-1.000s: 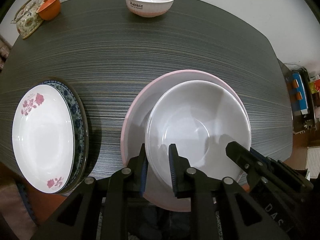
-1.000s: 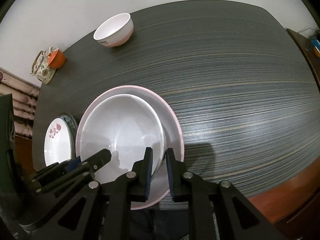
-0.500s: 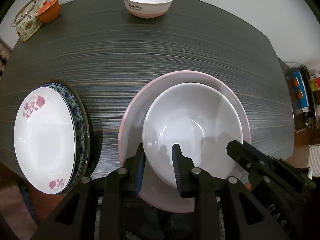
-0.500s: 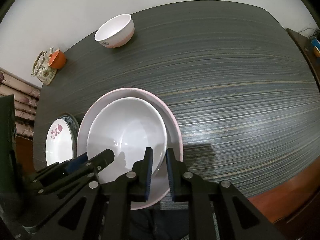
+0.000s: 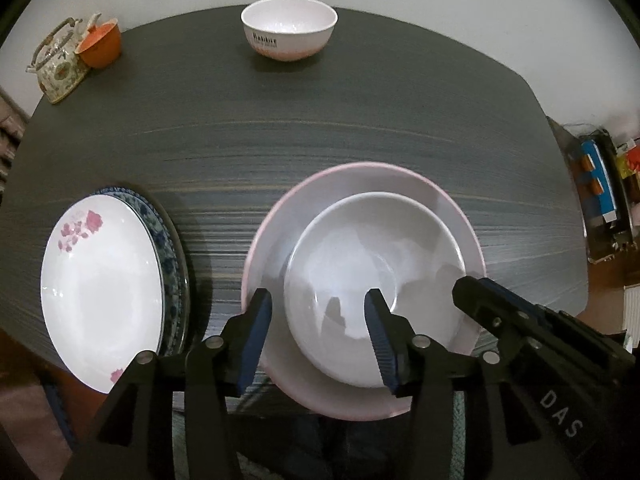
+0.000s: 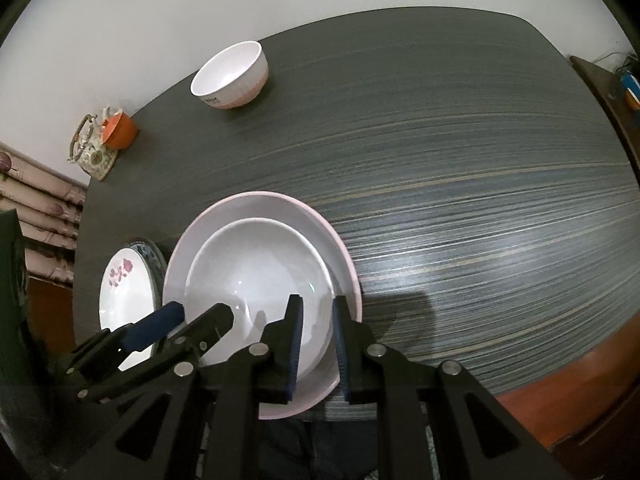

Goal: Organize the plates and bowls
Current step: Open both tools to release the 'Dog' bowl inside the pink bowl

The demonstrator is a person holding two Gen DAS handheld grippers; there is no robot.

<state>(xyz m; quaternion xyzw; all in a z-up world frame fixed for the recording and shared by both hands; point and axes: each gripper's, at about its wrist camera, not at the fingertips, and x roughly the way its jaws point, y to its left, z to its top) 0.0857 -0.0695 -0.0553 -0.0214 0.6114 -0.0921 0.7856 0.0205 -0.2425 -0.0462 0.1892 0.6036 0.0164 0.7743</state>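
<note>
A plain white bowl (image 5: pixel 360 264) sits nested inside a wider pink-rimmed bowl (image 5: pixel 320 188) near the table's front edge. My left gripper (image 5: pixel 320 340) hangs over the white bowl's near-left rim. Its jaws are opening, and the rim lies between the pads without touching them. My right gripper (image 6: pixel 317 344) is shut on the white bowl's (image 6: pixel 256 276) right rim, just inside the pink bowl's (image 6: pixel 256 204) wall. One right finger (image 5: pixel 480 300) shows at the right edge of the left wrist view.
On the left, a white plate with pink flowers (image 5: pixel 100 292) lies on a blue-patterned plate (image 5: pixel 168 240). A small white and pink bowl (image 5: pixel 288 28) stands at the far edge. A teapot (image 5: pixel 56 68) and an orange cup (image 5: pixel 100 42) sit in the far left corner.
My left gripper's jaws have spread wide and let go of the white bowl's rim. The white bowl now sits lower and more centred in the pink bowl. The right grip is unchanged.
</note>
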